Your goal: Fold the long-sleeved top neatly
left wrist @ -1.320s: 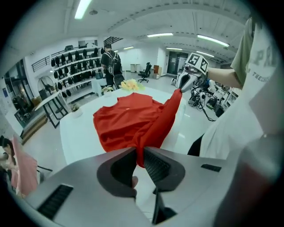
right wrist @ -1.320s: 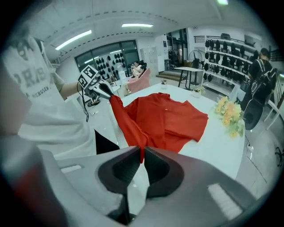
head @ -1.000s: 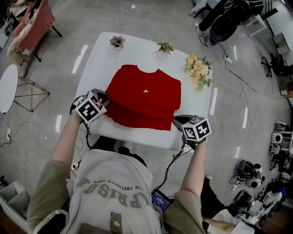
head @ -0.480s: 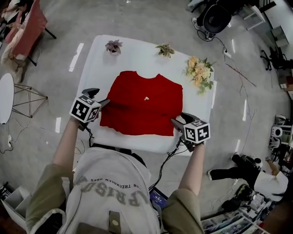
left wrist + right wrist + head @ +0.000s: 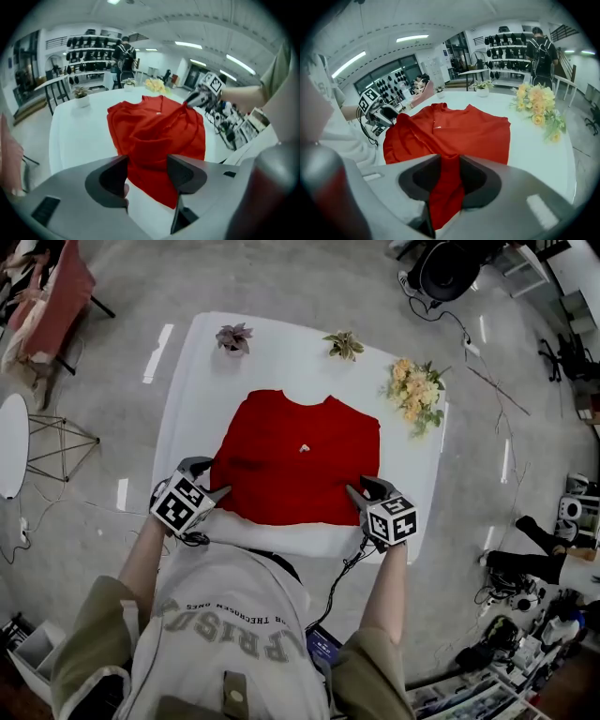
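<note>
A red long-sleeved top [image 5: 295,460] lies flat on the white table [image 5: 187,381], sleeves folded in, neck at the far side. My left gripper [image 5: 217,493] is at the near left corner of the hem. Its jaws have just been opening and stand open, with a ridge of red cloth [image 5: 154,126] loose between them in the left gripper view [image 5: 147,168]. My right gripper [image 5: 353,491] is at the near right corner. Its jaws have just been closing, and in the right gripper view [image 5: 449,173] they pinch a strip of the red top [image 5: 464,131].
Two small potted plants [image 5: 233,336] [image 5: 343,342] and a flower bouquet [image 5: 415,392] stand along the table's far and right edges. A round side table [image 5: 9,442] and a chair [image 5: 56,296] are at the left. A person [image 5: 124,51] stands by shelves beyond the table.
The left gripper left the top's left side, swung out, and came down to the near left hem corner with its jaws wider. The right gripper shifted in onto the near right hem corner.
</note>
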### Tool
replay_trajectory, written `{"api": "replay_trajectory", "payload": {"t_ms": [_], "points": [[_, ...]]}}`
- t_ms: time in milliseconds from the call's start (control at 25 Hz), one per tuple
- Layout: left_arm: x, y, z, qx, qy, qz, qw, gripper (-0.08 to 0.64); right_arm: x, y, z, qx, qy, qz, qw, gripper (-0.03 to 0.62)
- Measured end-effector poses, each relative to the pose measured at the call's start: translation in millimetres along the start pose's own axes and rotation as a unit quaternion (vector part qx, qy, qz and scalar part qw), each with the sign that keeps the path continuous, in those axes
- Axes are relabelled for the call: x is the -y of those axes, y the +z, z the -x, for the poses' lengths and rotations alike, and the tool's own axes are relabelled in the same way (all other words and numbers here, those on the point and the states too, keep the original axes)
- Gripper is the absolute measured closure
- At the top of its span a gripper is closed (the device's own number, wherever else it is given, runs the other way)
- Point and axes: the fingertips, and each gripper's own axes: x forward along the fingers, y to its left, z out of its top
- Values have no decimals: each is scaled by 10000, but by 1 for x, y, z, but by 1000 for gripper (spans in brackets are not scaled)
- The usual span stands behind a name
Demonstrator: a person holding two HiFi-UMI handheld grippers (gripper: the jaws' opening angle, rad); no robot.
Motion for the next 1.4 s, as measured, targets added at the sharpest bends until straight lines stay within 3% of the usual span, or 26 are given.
{"api": "replay_trajectory", "payload": {"t_ms": [80, 120, 200, 280, 400, 480, 680, 720, 840, 920, 1000, 1080, 1200, 1360, 1400], "points": [[-1, 1, -6, -182, 247, -444, 9985, 353, 0, 2, 4, -77, 68, -61, 9999, 544], [-2, 7, -3, -126, 311, -535, 9980, 392, 0, 3, 8, -113, 143, -178, 9997, 552], [-5, 26, 9, 159, 263, -405, 9987, 495, 1, 8, 19, -95, 311, -460, 9984, 555], [-16, 43, 19, 439, 203, -36, 9988, 514, 10, 16, 29, 8, 311, -669, 9973, 555], [-43, 58, 11, 691, 202, 646, 9953, 515, 35, 25, 30, 72, 110, -937, 9955, 557], [-57, 58, -6, 554, 274, 936, 9937, 514, 51, 22, 19, -121, -76, -1022, 9947, 557], [-68, 51, -39, -22, 555, 1026, 9932, 470, 79, 8, -11, -767, -930, -843, 9891, 554], [-68, 51, -37, -2, 605, 1052, 9926, 435, 81, 8, -13, -729, -1068, -802, 9884, 534], [-77, 47, -10, 465, 795, 1470, 9848, 349, 77, 13, -1, -252, -1105, -880, 9896, 384], [-84, 33, 17, 769, 977, 1838, 9751, 339, 70, 11, 21, 181, -1016, -1058, 9890, 365], [-76, 7, 38, 804, 1003, 1994, 9714, 339, 58, -2, 48, 537, -941, -1247, 9863, 365], [-50, -21, 44, 633, 831, 1852, 9771, 339, 35, -22, 67, 697, -691, -1356, 9859, 365], [-7, -50, 29, 220, 615, 1363, 9885, 339, -9, -58, 65, 486, -181, -1183, 9916, 365], [11, -56, 0, 119, 888, 1011, 9908, 357, -29, -89, 31, -14, -290, -603, 9978, 365], [11, -55, -3, 124, 996, 874, 9911, 422, -28, -91, 25, -117, -399, -423, 9982, 370]]}}
